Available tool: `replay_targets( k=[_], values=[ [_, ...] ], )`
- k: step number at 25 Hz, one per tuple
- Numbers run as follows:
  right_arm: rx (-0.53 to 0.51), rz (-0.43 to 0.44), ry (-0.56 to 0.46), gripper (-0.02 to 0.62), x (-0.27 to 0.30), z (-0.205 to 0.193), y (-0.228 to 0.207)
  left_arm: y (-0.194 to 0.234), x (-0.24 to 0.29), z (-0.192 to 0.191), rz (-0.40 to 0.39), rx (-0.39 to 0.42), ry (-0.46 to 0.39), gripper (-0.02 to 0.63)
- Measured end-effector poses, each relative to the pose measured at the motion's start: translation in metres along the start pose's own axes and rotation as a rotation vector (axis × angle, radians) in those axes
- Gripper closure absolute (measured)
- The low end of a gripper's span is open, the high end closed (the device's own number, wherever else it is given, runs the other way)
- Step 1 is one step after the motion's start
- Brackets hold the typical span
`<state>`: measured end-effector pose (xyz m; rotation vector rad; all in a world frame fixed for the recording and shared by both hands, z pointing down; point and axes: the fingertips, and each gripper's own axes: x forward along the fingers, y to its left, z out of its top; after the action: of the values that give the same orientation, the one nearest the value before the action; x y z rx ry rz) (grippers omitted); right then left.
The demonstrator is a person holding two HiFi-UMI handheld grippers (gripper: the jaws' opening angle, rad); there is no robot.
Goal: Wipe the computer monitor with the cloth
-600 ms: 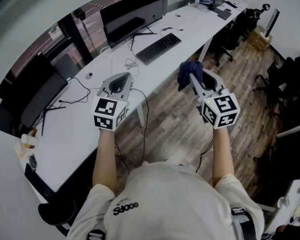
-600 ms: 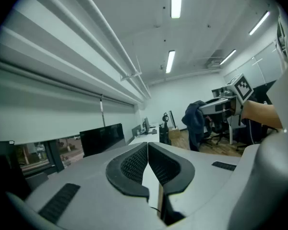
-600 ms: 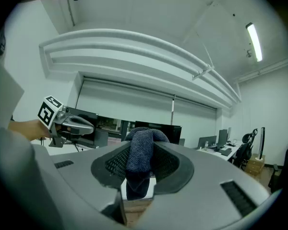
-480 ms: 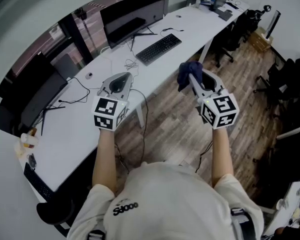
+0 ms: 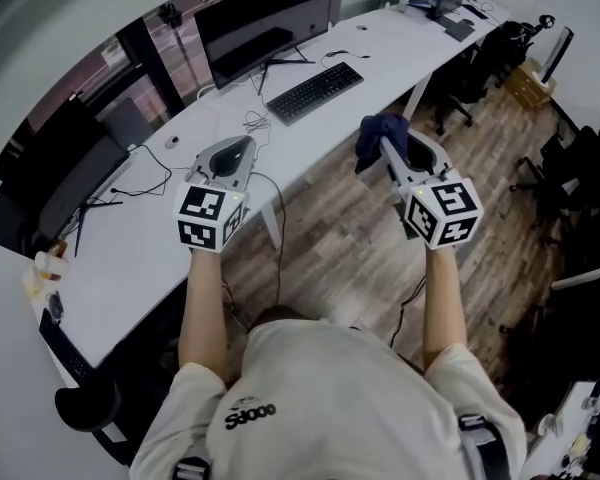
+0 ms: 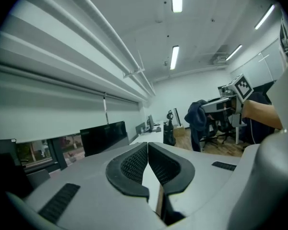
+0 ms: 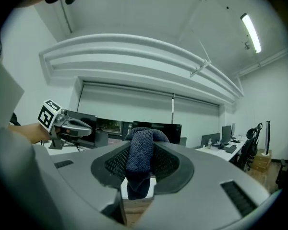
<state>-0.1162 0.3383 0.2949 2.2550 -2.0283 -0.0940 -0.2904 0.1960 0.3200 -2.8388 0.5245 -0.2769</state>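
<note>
Between the black ribbed fingers of the right gripper sat a dark blue knitted cloth. The fingers were clamped on its middle, so a rounded fold bulged above them and a short end hung below. From the head view, the cloth showed as a bunched lump at the tip of the right gripper, held in the air over the wood-plank floor, out past the front edge of the long white tabletop.

The fingers of the left gripper were pressed together, their tips touching and nothing between them. This left gripper hovered above the tabletop, near its front edge.

Farther out, a wide black computer monitor stood along the back edge of the tabletop, well apart from the cloth and from both grippers. A flat black keyboard lay in front of it, close to the front edge, with thin cables trailing beside it. A second dark monitor stood along the same back edge toward the left end. Black office chairs were gathered on the floor by the right end of the tabletop.
</note>
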Motion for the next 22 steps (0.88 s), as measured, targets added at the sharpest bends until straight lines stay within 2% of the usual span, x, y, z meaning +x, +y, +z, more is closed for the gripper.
replay_targets(
  k=[7,12,16,22],
  values=[
    [0.024,0.034,0.008,0.489,0.008,-0.018,-0.028,-0.009,0.022,-0.007,0.029,-0.014,0.036,0.588],
    [0.051,0.012,0.010,0.488,0.033,-0.028,-0.056,0.000,0.054,-0.017,0.023,-0.014,0.053,0.588],
    [0.053,-0.004,0.046,0.488,0.062,-0.047,-0.079,0.017,0.088,-0.034,0.023,-0.037,0.058,0.588],
    [0.003,-0.009,0.107,0.488,0.125,-0.064,-0.131,0.068,0.167,-0.051,0.028,-0.092,0.053,0.588]
  ],
)
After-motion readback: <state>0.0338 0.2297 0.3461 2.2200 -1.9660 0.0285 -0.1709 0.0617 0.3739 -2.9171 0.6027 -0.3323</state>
